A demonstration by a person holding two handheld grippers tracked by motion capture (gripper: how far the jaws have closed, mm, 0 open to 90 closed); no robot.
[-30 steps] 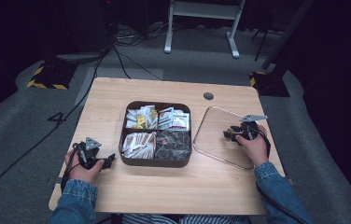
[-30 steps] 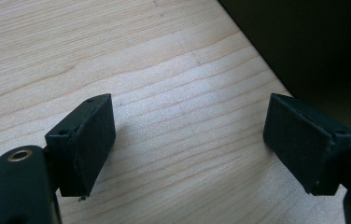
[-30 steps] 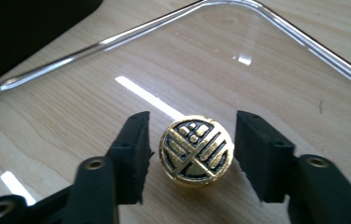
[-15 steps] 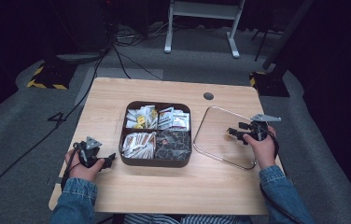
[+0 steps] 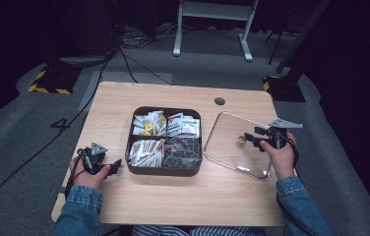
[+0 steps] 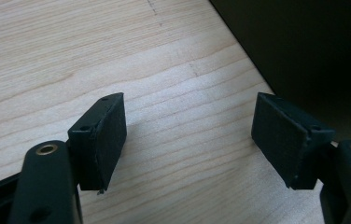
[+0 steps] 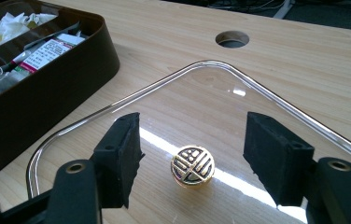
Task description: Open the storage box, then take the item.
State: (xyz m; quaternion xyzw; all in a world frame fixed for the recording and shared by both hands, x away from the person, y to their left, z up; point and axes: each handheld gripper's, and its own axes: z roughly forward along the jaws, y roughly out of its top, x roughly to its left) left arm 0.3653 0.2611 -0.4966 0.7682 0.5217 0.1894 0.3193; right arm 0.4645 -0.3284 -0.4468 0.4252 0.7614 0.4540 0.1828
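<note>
Bright table (image 5: pixel 173 196) amid dark surroundings; glare streaks the clear lid (image 7: pixel 239 93).

- The clear lid (image 5: pixel 234 143) is a flat sheet with rounded corners and a raised rim, lying on the wooden table just right of the brown box, apart from it.
- Its gold knob (image 7: pixel 193 166), round with a cut-out lattice pattern, stands upright at the lid's middle, untouched.

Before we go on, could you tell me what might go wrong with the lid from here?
The right gripper, whose jaws have just been closing, straddles the gold knob without touching it; a skewed pinch could slip off. The clear lid lies near the table edge and could slide, or catch the brown box when lifted.
</note>
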